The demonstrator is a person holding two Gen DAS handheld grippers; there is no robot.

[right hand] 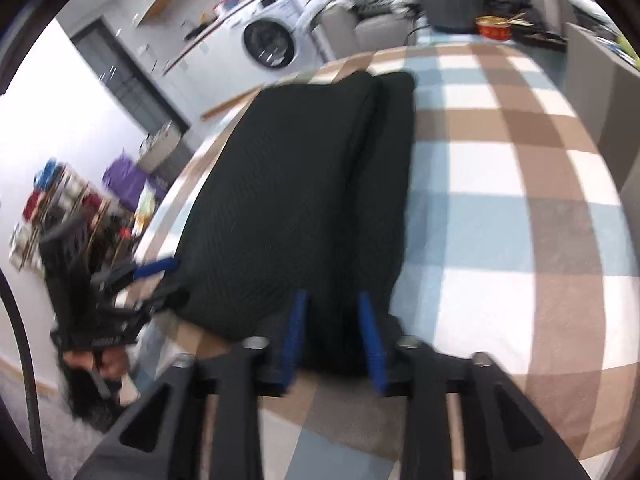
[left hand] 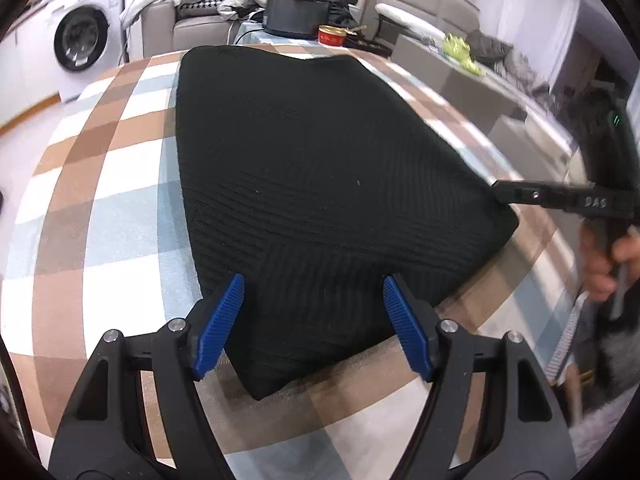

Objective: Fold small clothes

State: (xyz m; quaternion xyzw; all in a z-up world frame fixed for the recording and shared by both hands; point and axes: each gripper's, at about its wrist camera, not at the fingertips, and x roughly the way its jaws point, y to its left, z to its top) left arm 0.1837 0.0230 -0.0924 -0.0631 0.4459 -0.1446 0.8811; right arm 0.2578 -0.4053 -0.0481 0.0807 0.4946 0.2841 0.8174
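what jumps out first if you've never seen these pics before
The folded black knit garment dominates, lying on the checked brown, blue and white tablecloth. At its near edge the left gripper stands open with blue pads astride the cloth, and the right gripper is open over another corner. Behind, a white washing machine stands out.

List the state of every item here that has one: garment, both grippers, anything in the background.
black knit garment: folded, flat on the checked tablecloth
left gripper: open, fingers astride the garment's near edge
right gripper: open, fingers apart over the garment's edge
washing machine: door shut
red can: upright
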